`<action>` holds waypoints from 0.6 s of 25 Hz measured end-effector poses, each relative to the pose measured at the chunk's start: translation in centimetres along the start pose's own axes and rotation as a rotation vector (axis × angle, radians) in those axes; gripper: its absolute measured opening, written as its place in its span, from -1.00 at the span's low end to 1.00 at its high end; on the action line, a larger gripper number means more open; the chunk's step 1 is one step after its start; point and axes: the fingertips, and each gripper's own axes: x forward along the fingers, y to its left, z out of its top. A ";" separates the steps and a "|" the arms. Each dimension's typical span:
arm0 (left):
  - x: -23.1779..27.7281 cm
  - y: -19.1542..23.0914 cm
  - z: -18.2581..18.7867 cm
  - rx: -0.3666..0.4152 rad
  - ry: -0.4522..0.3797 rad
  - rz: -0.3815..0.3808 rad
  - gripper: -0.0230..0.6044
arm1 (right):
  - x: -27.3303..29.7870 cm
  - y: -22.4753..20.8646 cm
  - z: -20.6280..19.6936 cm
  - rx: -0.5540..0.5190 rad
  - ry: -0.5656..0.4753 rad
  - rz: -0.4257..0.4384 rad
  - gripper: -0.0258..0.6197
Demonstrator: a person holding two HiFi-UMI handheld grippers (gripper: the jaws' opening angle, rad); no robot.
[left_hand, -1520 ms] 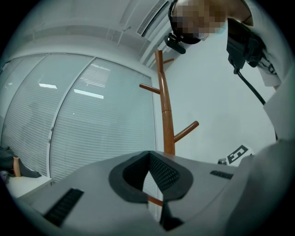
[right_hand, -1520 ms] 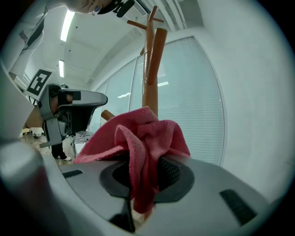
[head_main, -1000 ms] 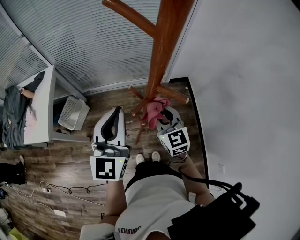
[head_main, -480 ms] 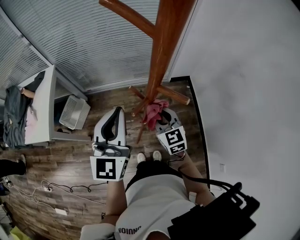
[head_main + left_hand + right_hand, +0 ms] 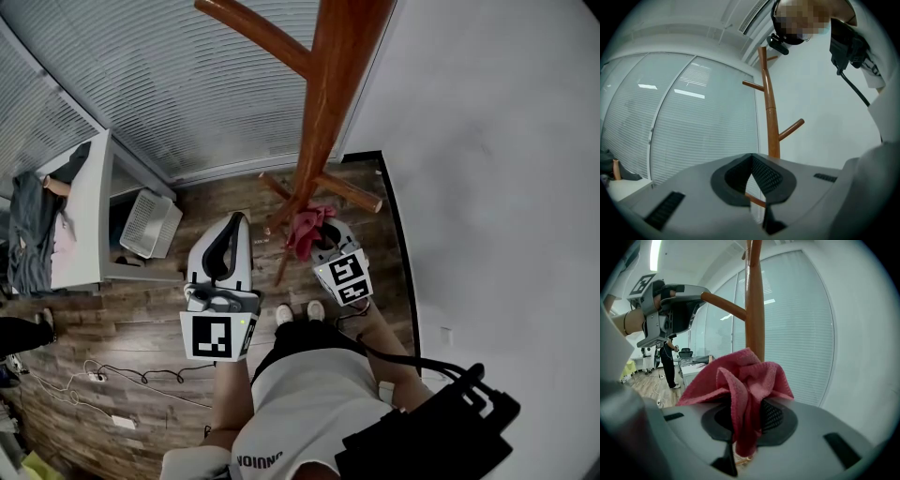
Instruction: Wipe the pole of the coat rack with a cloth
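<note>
The brown wooden coat rack pole [image 5: 323, 94] rises from its splayed legs on the floor by the white wall, with pegs branching off. My right gripper [image 5: 314, 232] is shut on a pink cloth [image 5: 307, 225], held against the lower pole just above the legs. In the right gripper view the cloth [image 5: 740, 380] bunches out of the jaws in front of the pole [image 5: 754, 301]. My left gripper [image 5: 228, 234] hangs to the left of the rack, shut with nothing in it. The pole [image 5: 771, 108] stands beyond it in the left gripper view.
A white desk [image 5: 80, 220] with dark clothing on it stands at the left, a white slatted bin [image 5: 148, 223] beside it. Cables [image 5: 122, 375] lie on the wood floor. Blinds cover the glass wall behind the rack. A person stands far off in the right gripper view.
My right gripper with the pink cloth has moved a little farther down the pole, toward the legs. The left gripper has stayed put.
</note>
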 end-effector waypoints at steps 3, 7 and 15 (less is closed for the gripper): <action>0.0 -0.1 -0.1 0.003 0.002 -0.003 -0.88 | 0.3 0.3 -0.8 0.010 0.025 0.012 -0.66; 0.1 -0.1 -0.2 0.003 0.002 -0.007 -0.88 | 0.7 0.5 -1.6 0.012 0.042 0.023 -0.66; 0.4 -0.1 -0.1 -0.001 0.000 -0.012 -0.88 | 0.1 -0.1 -3.5 0.034 0.118 0.007 -0.66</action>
